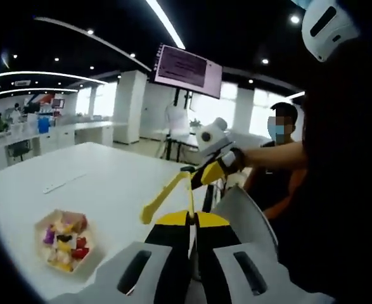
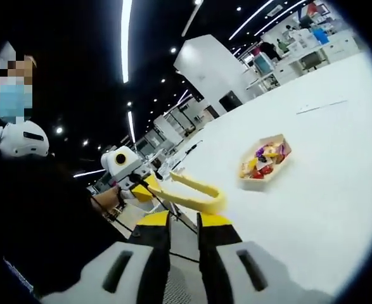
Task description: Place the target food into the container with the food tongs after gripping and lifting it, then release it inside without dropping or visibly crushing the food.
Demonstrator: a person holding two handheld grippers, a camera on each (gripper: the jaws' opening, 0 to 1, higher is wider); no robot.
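Left gripper [image 1: 192,218] nearly closed, clamping yellow tongs [image 1: 173,189]; tongs' tips point toward food container [image 1: 65,240] on table [image 1: 116,177].

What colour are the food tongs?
Yellow; the food tongs show best in the right gripper view.

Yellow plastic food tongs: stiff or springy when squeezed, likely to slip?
The yellow plastic food tongs are two thin arms joined at one end, so probably springy and light. Their smooth arms look slippery, so food may slide out. The white hexagonal tray of small mixed food pieces looks shallow and light, likely to slide across the white table if nudged.
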